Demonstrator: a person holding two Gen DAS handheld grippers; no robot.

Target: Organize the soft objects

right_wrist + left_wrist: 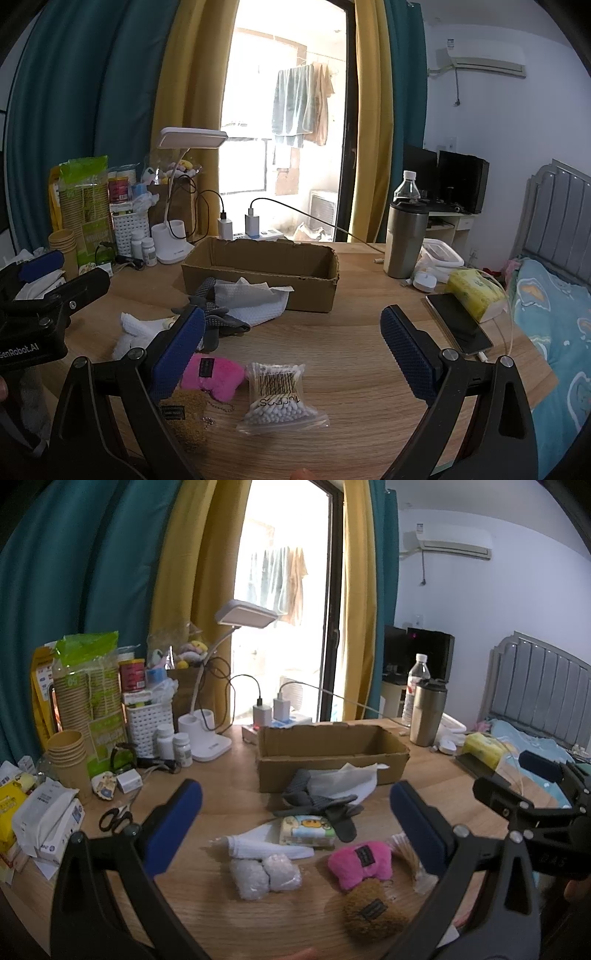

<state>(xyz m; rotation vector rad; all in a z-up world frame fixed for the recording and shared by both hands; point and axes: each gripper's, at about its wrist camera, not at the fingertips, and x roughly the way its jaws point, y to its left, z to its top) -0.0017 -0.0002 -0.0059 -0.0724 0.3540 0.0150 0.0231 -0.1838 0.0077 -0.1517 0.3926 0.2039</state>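
An open cardboard box (332, 755) (258, 273) stands mid-table, with a white cloth (347, 777) (251, 299) and grey gloves (321, 805) (221, 317) in front of it. Nearer lie a tissue pack (308, 830), a rolled white towel (266, 849), bagged cotton pads (264, 877), a pink plush (362, 860) (214, 376), a brown plush (373, 910) (183, 413) and a cotton swab bag (277, 395). My left gripper (295, 827) is open above these items. My right gripper (293, 347) is open above the swab bag.
Paper cups (68, 753), a desk lamp (207, 734), bottles, chargers and scissors (114, 818) crowd the table's left and back. A steel tumbler (404, 240), a phone (460, 323) and a yellow tissue pack (476, 293) sit at the right. A bed lies beyond the right edge.
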